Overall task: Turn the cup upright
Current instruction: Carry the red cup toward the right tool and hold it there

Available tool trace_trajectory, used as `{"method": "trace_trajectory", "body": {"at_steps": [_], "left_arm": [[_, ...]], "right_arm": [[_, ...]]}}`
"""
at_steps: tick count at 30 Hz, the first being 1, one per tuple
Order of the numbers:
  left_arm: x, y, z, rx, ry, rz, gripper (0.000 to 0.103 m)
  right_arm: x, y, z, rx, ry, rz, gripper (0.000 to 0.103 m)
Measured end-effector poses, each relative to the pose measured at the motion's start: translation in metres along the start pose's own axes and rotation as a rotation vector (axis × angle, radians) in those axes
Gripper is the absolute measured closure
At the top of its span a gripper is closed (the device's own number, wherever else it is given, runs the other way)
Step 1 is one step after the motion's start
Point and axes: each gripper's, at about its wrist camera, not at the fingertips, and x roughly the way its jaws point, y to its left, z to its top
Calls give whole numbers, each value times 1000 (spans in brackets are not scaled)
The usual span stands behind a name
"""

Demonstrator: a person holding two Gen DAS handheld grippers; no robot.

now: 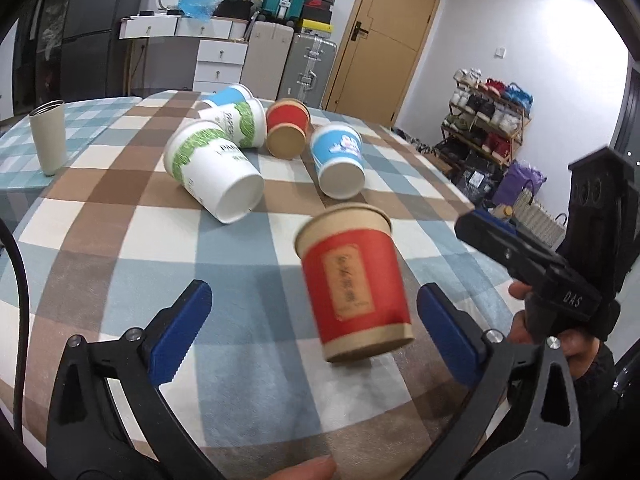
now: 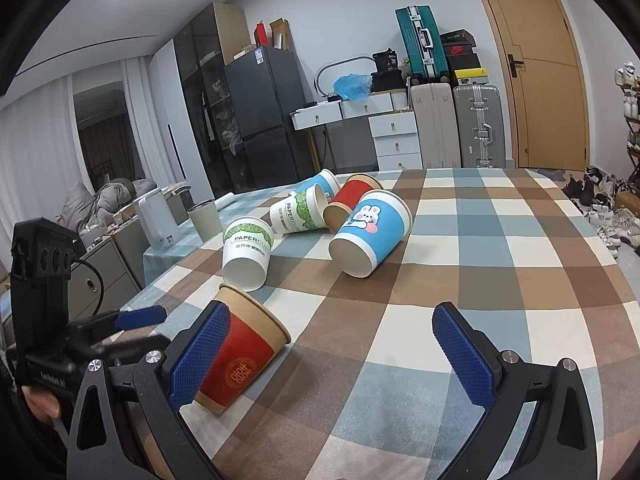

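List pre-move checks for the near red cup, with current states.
1. Left gripper open: ok.
2. Right gripper open: ok.
3. Near red cup between left fingers: ok.
4. Cup upright: not ok, tilted in right wrist view.
5. Cup at rest: cannot tell, it is blurred in left wrist view.
6. Apart from the tipped cups behind: ok.

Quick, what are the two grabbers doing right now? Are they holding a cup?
Left gripper: open, holding nothing; the red cup sits between its fingers.
Right gripper: open, holding nothing.
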Motion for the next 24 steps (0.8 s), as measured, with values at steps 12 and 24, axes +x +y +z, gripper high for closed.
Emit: {"method": "trace_trajectory", "body": {"at_steps": [12,24], "left_arm": [[-9,23,11,98,-133,77,1],[1,22,2,139,-166,81,1]], "right_arm": [[8,2,2,57,63,10,0],[22,14,-1,46,116,26,0]]}}
